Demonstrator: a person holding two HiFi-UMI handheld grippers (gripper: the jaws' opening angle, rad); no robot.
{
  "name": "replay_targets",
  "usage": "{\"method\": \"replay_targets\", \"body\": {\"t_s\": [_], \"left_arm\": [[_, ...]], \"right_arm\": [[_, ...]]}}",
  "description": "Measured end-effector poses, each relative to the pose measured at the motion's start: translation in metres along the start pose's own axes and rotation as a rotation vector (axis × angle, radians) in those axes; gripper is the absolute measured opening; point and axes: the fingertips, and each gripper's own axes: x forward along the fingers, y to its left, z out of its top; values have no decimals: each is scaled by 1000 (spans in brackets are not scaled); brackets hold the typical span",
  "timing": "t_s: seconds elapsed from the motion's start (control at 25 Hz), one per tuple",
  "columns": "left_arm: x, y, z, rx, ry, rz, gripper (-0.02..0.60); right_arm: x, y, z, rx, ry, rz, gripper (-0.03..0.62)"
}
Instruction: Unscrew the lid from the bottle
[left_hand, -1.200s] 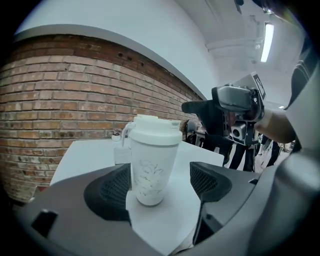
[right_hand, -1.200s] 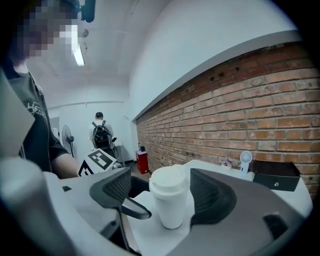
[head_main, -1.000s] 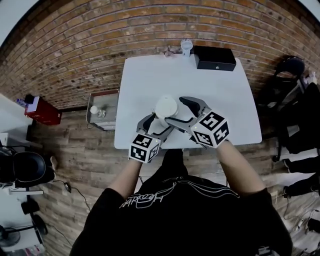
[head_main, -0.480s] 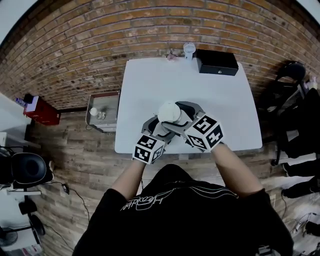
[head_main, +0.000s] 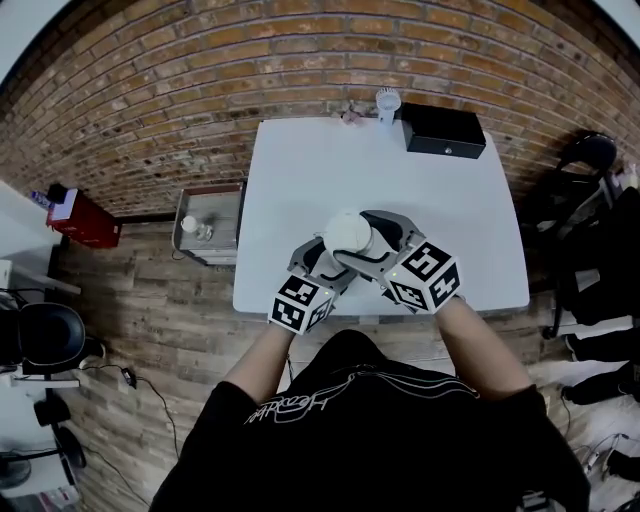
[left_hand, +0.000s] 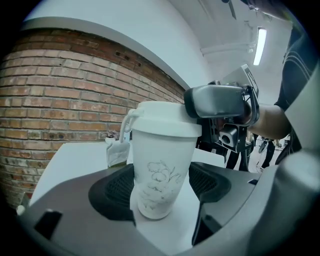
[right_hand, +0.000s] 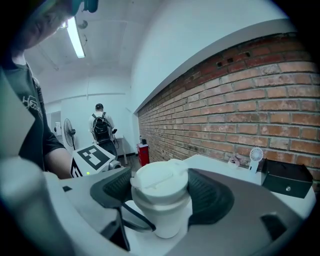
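A white bottle (head_main: 348, 233) with a flower drawing (left_hand: 160, 175) stands upright near the table's front edge. Its white lid (right_hand: 160, 181) has a loop strap at one side. My left gripper (head_main: 325, 260) is shut on the bottle's lower body, with one pad against each side (left_hand: 161, 192). My right gripper (head_main: 366, 240) comes in from the right, higher up, with the lid between its pads (right_hand: 160, 195). Its jaws have just been closing and now sit against the lid's rim. One of its fingers (left_hand: 215, 100) shows beside the lid in the left gripper view.
The white table (head_main: 300, 170) carries a black box (head_main: 443, 130) and a small white fan (head_main: 387, 99) at its far edge by the brick wall. A grey bin (head_main: 208, 225) stands left of the table. A person with a backpack (right_hand: 101, 127) stands far off.
The right gripper's jaws have come in from a wider stance to close around the lid. The bottle and the left gripper have kept their place.
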Motion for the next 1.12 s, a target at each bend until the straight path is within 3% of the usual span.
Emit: {"method": "replay_targets", "body": {"t_s": [0.2,0.36,0.64,0.96,1.12], "left_arm": [[-1,-1,-2,23,26,-48,362],[-2,-1,-2,36,46,-67,362],[-3,-2,0,40,43,-71,362],[-5,-5,-1,46,53,-74,362],[-4,-3,-1,39,51,-72,362]], "right_arm": [[0,2,-2,-30,34,36,344],[1,3,-2,-58,72,111,344],[-1,6,-3,-180,156,328,344],[-4,13,-10,-426,311,609,342],[-2,14,-9,-439,325,674,342]]}}
